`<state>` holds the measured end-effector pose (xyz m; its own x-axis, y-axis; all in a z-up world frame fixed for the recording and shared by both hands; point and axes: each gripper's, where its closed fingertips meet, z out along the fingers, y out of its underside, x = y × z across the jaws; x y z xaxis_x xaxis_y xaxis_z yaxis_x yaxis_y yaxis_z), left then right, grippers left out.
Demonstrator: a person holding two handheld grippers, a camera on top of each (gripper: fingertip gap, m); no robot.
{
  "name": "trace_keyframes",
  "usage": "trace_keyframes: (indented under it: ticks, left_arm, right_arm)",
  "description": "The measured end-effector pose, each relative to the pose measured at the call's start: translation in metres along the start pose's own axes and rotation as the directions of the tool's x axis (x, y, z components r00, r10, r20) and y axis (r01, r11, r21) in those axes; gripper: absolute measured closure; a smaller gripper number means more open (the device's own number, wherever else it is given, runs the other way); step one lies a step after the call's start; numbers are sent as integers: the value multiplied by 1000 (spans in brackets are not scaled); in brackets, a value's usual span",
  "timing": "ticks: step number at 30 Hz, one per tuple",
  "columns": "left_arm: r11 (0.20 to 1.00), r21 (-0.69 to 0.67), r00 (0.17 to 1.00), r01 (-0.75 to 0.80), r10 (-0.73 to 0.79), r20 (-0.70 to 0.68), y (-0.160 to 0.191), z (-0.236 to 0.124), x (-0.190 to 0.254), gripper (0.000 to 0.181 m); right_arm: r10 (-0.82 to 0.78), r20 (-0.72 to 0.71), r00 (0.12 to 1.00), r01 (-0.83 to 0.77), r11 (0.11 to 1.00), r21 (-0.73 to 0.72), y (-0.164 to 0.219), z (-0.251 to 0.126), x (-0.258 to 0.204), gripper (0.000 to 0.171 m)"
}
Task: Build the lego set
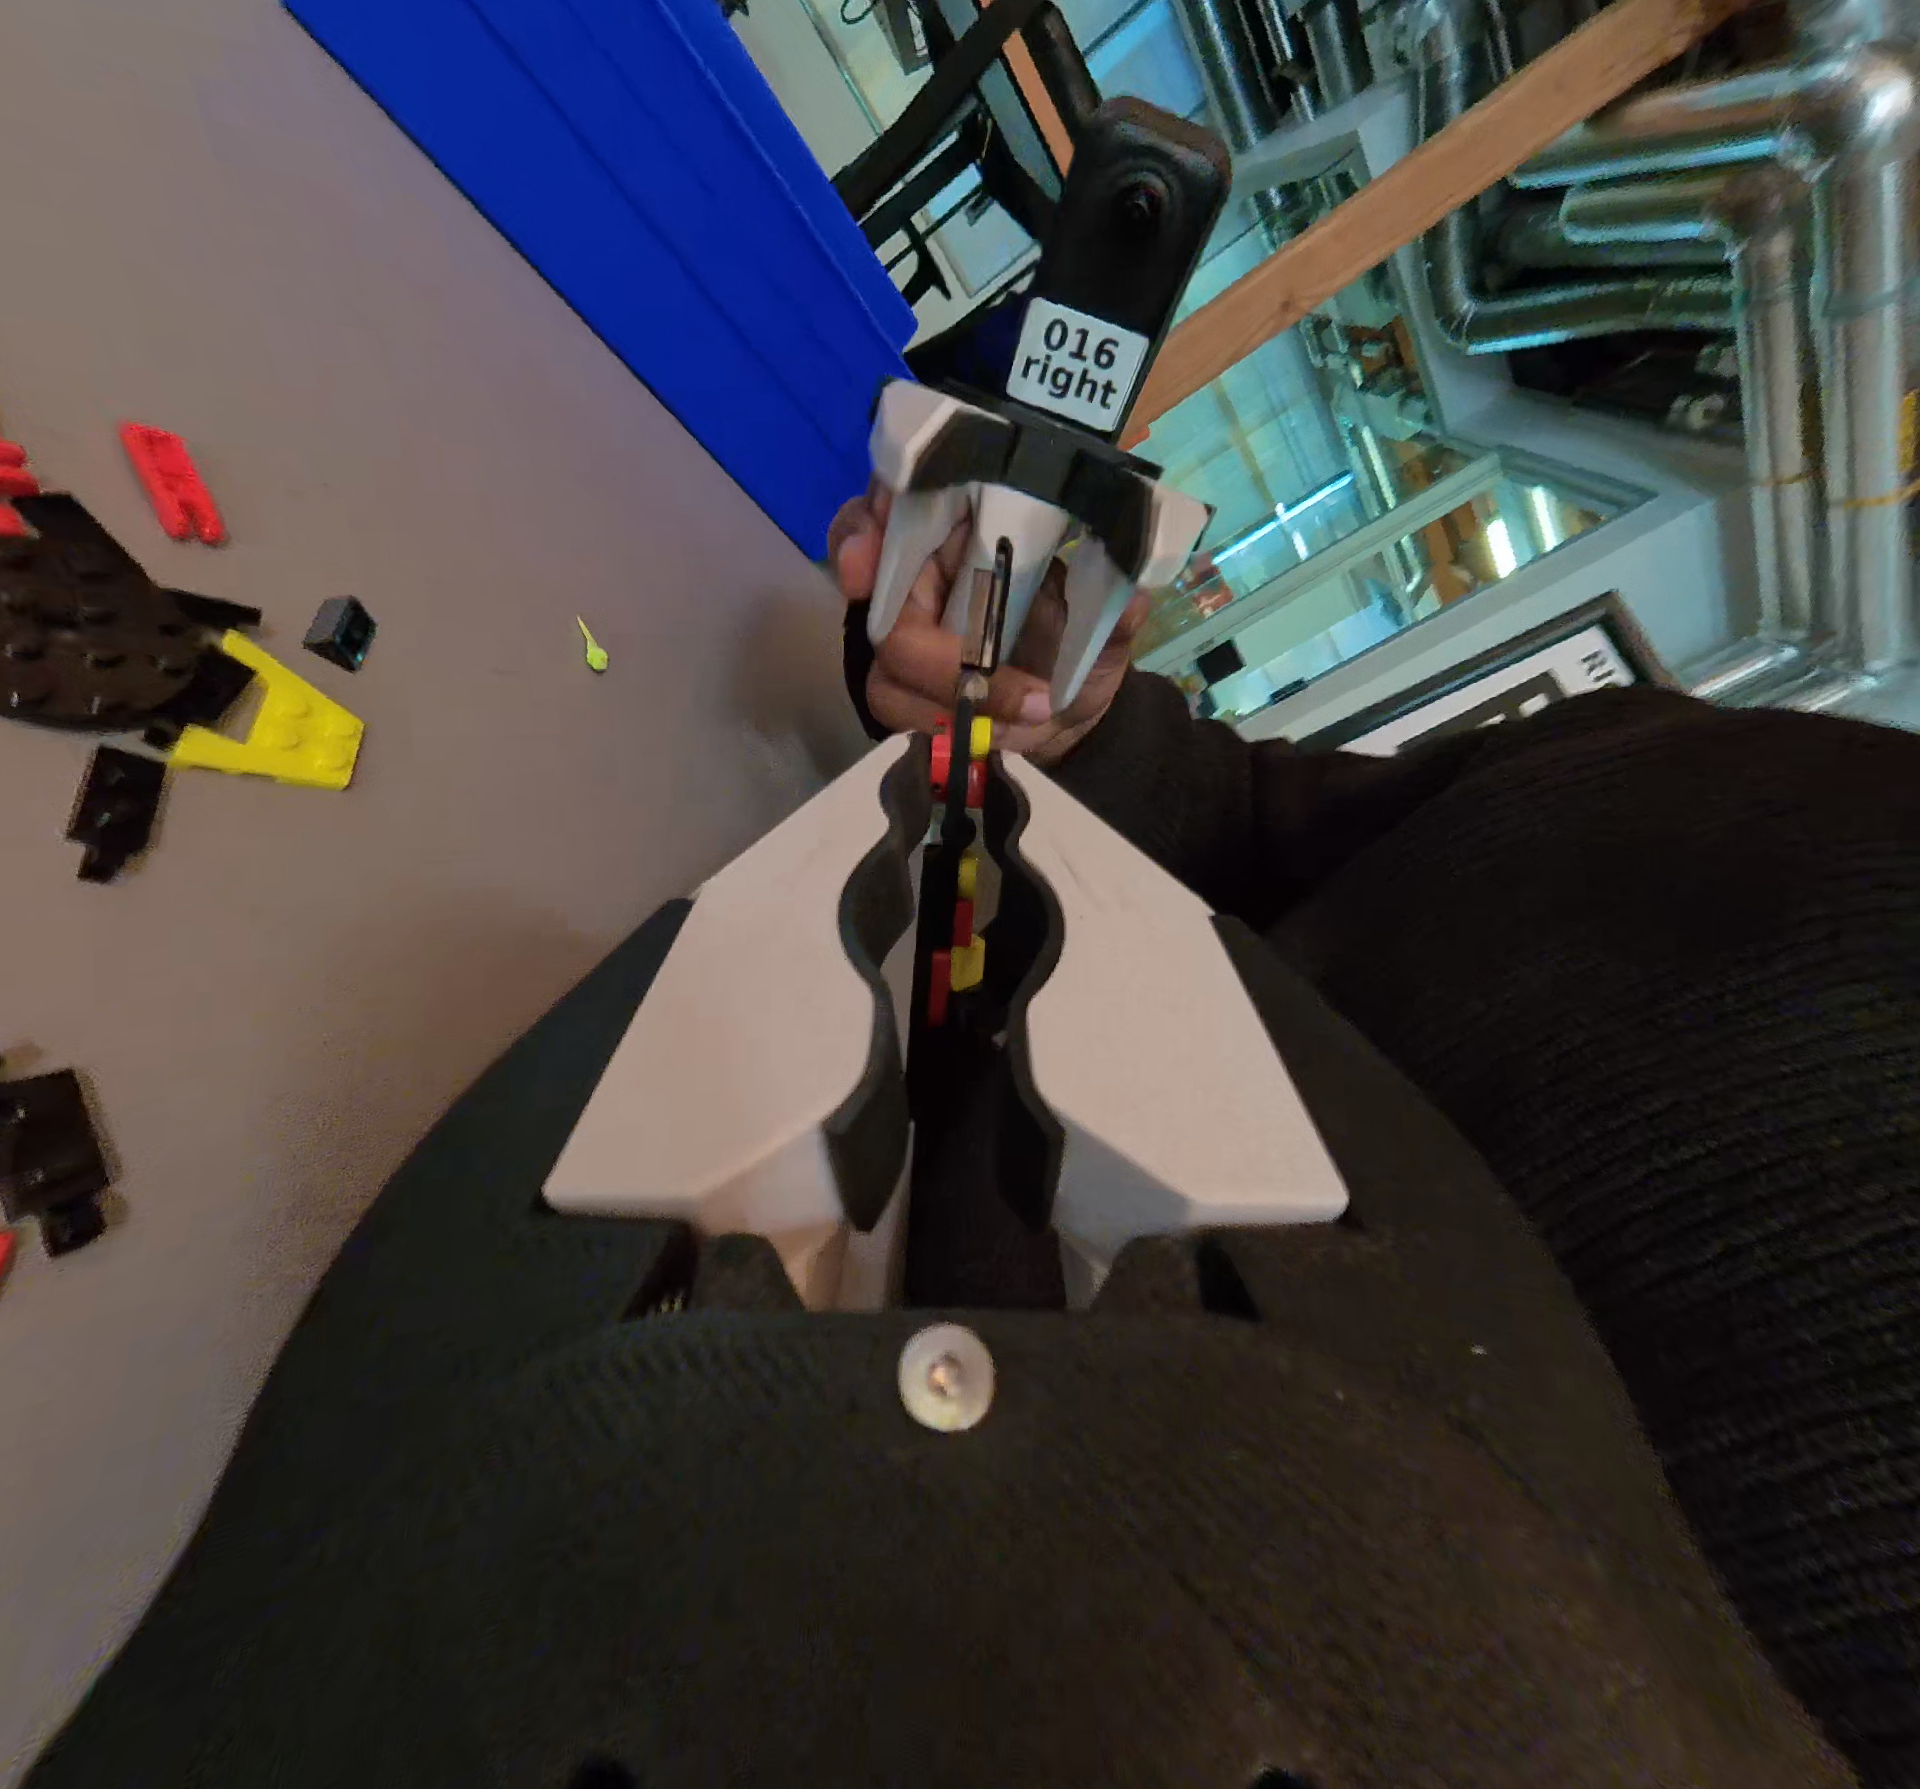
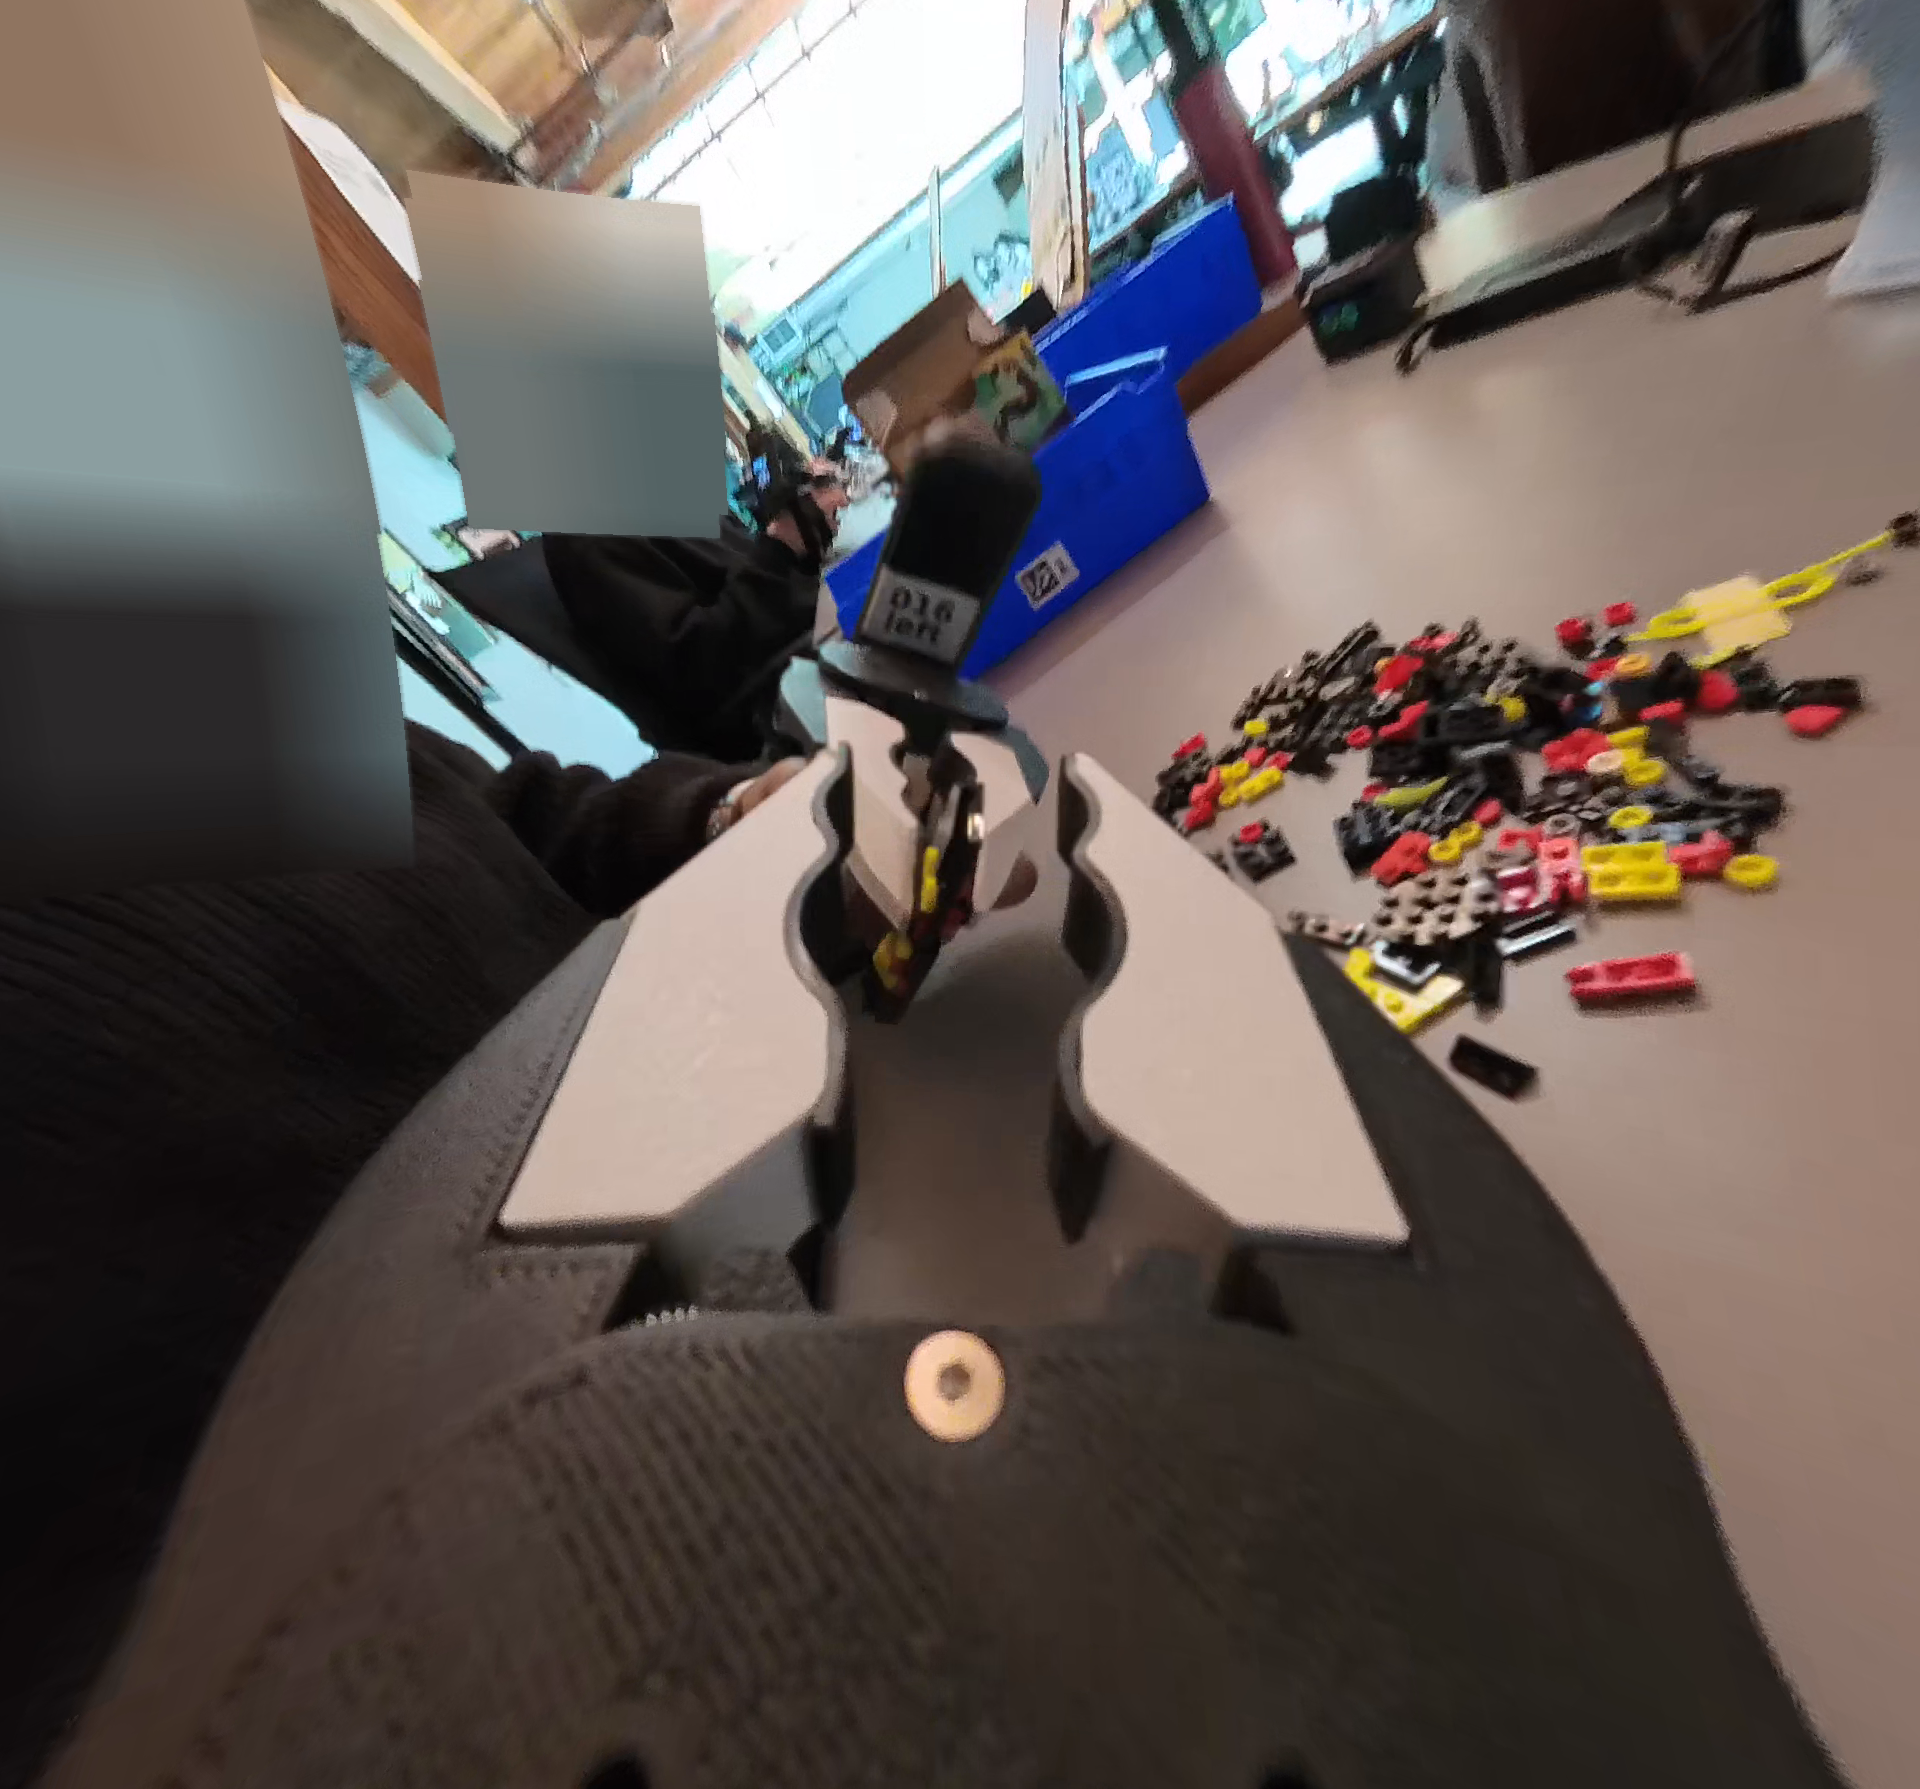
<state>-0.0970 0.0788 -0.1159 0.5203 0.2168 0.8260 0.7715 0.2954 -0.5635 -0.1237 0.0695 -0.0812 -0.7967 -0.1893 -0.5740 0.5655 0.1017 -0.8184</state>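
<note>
The grey counter (image 2: pixel 1558 1324) carries everything loose; both claws are raised above its near edge. A blue bin (image 2: pixel 1101 482) stands toward the far side of the counter, and its blue lid or wall (image 1: pixel 582 181) fills the upper left of the left wrist view.

The left claw (image 1: pixel 961 773) is clenched on a partly built lego assembly (image 1: pixel 956 918), a thin black plate seen edge-on with red and yellow pieces along it, pinched between the dark wavy pads. In the right wrist view the same assembly (image 2: pixel 914 918) hangs tilted in the left claw (image 2: pixel 940 804), above the counter's near edge.

The right claw (image 2: pixel 956 773) is released, its fingers spread apart with nothing between them, pointed at the assembly. From the left wrist view the right claw (image 1: pixel 987 669) faces back, a hand (image 1: pixel 935 659) behind it.

A pile of loose lego pieces (image 2: pixel 1507 804), black, red and yellow, lies mid-counter. Apart from it lie a red plate (image 2: pixel 1631 976), a yellow wedge plate (image 1: pixel 275 726), a small black brick (image 1: pixel 340 633) and a tiny lime-green piece (image 1: pixel 592 646).
</note>
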Motion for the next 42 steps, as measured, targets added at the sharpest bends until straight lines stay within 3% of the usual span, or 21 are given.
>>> trace_keyframes:
  ticks: [5,11,18,23,26,32,40,42]
  left_arm:
    - [974,84,973,209,-199,-113,-13,-9,-2,175]
    - [968,58,965,243,-236,-113,-8,-7,-5,175]
    - [980,8,977,199,-197,-84,1,-1,-4,175]
    - [984,-27,982,175,-177,-73,7,2,-3,175]
    - [987,-51,986,151,-154,-61,11,3,-3,175]
    - [995,-87,999,47,-49,-14,15,2,-4,175]
    - [997,-64,999,41,-40,5,11,1,-7,173]
    - [999,-43,999,26,-24,44,5,-4,-13,153]
  right_arm:
    - [-141,-102,985,139,990,-25,-3,-12,15,132]
    - [-328,-133,935,318,944,-91,4,-3,7,135]
    - [-17,-55,998,14,998,-67,12,1,12,137]
    - [41,-18,999,-43,991,-124,24,7,9,145]
    - [58,4,998,-57,986,-159,30,8,6,165]
    - [291,73,954,-277,948,-159,33,8,3,167]
    - [288,51,956,-278,948,-152,33,7,8,167]
    - [280,-7,960,-278,951,-136,33,5,18,167]
